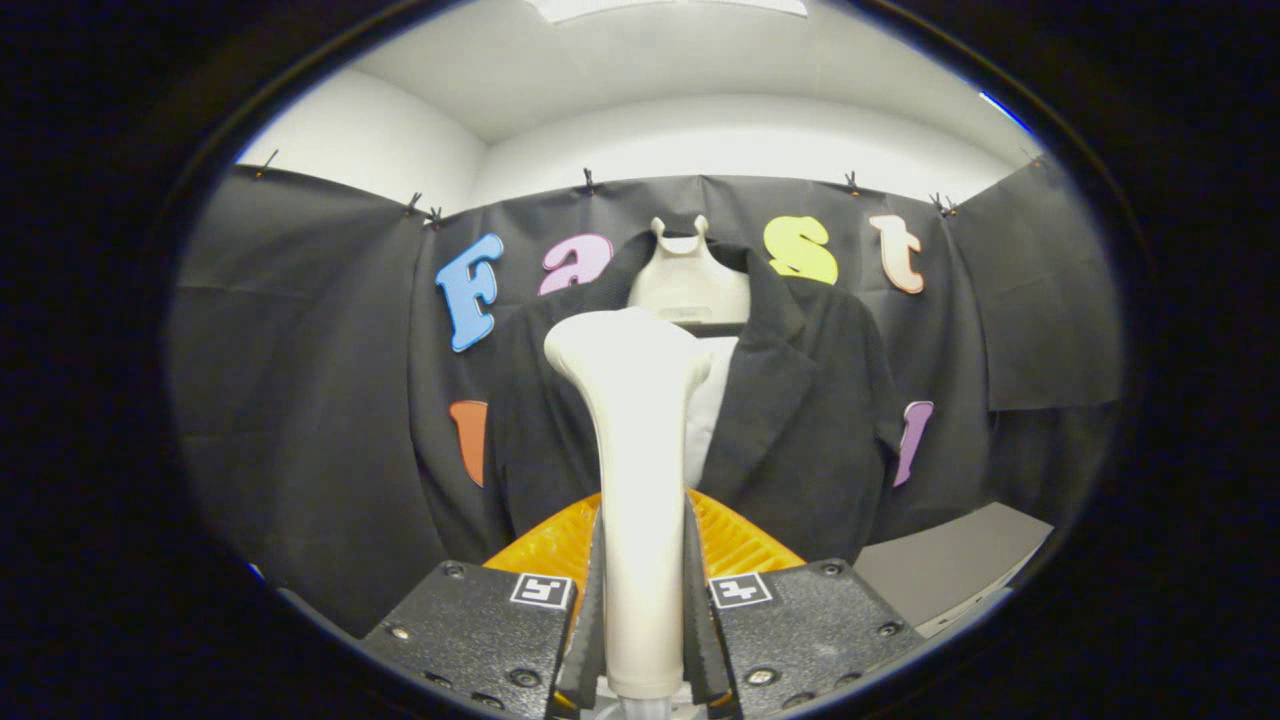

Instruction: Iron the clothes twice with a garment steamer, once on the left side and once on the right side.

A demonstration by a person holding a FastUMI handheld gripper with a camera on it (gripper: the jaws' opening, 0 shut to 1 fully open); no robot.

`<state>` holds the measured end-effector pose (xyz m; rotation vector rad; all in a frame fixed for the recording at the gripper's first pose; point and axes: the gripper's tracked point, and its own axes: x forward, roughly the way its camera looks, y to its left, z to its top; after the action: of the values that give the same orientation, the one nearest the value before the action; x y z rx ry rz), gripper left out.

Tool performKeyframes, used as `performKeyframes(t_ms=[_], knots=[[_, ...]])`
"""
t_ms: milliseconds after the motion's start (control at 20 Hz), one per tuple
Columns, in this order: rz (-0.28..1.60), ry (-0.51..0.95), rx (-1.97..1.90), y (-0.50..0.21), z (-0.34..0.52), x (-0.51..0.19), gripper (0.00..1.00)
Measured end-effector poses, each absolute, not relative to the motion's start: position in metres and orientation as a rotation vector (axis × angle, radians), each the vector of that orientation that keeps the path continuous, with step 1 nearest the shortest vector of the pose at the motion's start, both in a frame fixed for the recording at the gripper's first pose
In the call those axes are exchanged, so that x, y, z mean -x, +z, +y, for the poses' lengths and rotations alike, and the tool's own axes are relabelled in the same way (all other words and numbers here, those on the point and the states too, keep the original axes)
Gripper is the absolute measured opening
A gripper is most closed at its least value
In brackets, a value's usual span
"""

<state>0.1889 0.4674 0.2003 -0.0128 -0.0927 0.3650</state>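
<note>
The steamer head is clamped between the gripper fingers, held short of the jacket; both passes appear outstanding.

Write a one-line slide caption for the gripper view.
Gripper shut on an upright steamer, its head raised before a dark jacket on a hanger.

black cloth wall pinned by small clips, white ceiling, grey tabletop
</note>
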Motion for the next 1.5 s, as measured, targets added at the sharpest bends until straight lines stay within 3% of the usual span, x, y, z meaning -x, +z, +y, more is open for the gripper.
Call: performKeyframes(t_ms=[500, 1500], knots=[[-0.163, 0.350, 0.084, 0.240, 0.538, -0.214, 0.37], [-0.048, 0.284, 0.128, 0.131, 0.517, -0.215, 0.37]])
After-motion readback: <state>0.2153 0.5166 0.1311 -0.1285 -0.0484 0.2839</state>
